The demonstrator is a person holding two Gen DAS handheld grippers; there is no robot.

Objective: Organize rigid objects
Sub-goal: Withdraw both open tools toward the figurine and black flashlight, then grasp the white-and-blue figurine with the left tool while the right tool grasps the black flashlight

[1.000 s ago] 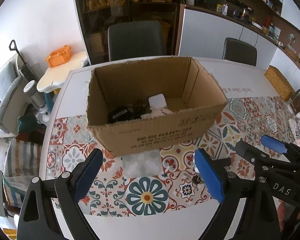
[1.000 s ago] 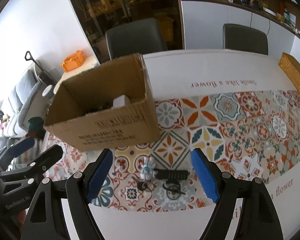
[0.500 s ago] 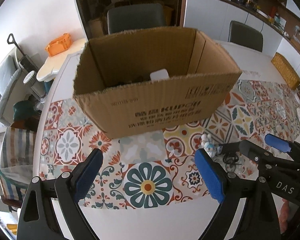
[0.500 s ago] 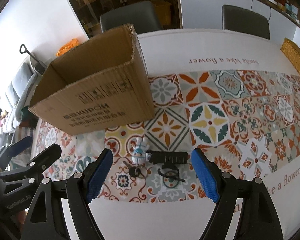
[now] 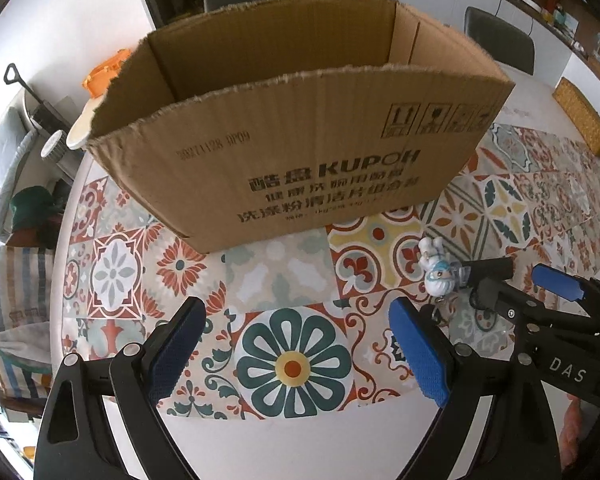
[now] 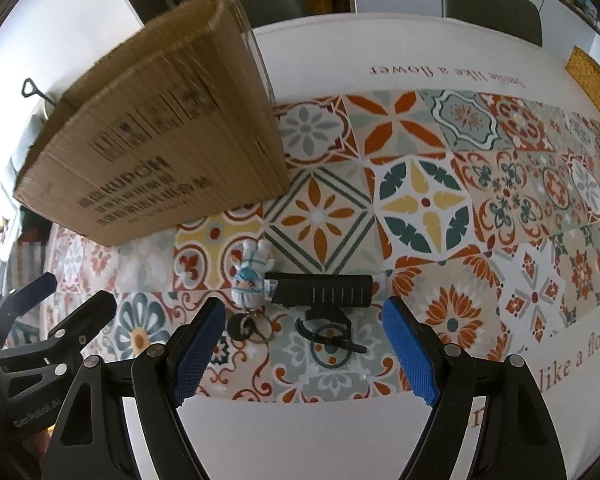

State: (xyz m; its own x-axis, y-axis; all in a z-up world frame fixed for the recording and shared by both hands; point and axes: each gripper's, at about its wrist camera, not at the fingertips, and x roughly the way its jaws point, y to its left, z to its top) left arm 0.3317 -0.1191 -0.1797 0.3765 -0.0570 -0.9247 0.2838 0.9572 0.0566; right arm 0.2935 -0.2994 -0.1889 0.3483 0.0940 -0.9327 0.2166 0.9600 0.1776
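Observation:
A brown cardboard box (image 5: 300, 152) stands on the tiled tablecloth, also in the right wrist view (image 6: 156, 152). A small white and blue figurine keychain (image 6: 252, 280) lies beside a black ribbed bar (image 6: 320, 290) with a black clip (image 6: 328, 330) below it, right in front of my right gripper (image 6: 302, 344), which is open and empty above them. The figurine (image 5: 440, 274) also shows in the left wrist view. My left gripper (image 5: 296, 344) is open and empty, low over the cloth in front of the box. The right gripper (image 5: 548, 300) appears at its right.
The table (image 6: 340, 432) has a white bare strip near me. A woven basket (image 6: 592, 84) sits at the far right edge. Two grey chairs (image 6: 488, 4) stand behind the table. A sofa and an orange crate (image 5: 104, 76) lie left of it.
Both grippers have dropped lower and moved closer to the table. The box now looms larger and its contents are hidden behind its front wall. The figurine and black bar are nearer the right gripper.

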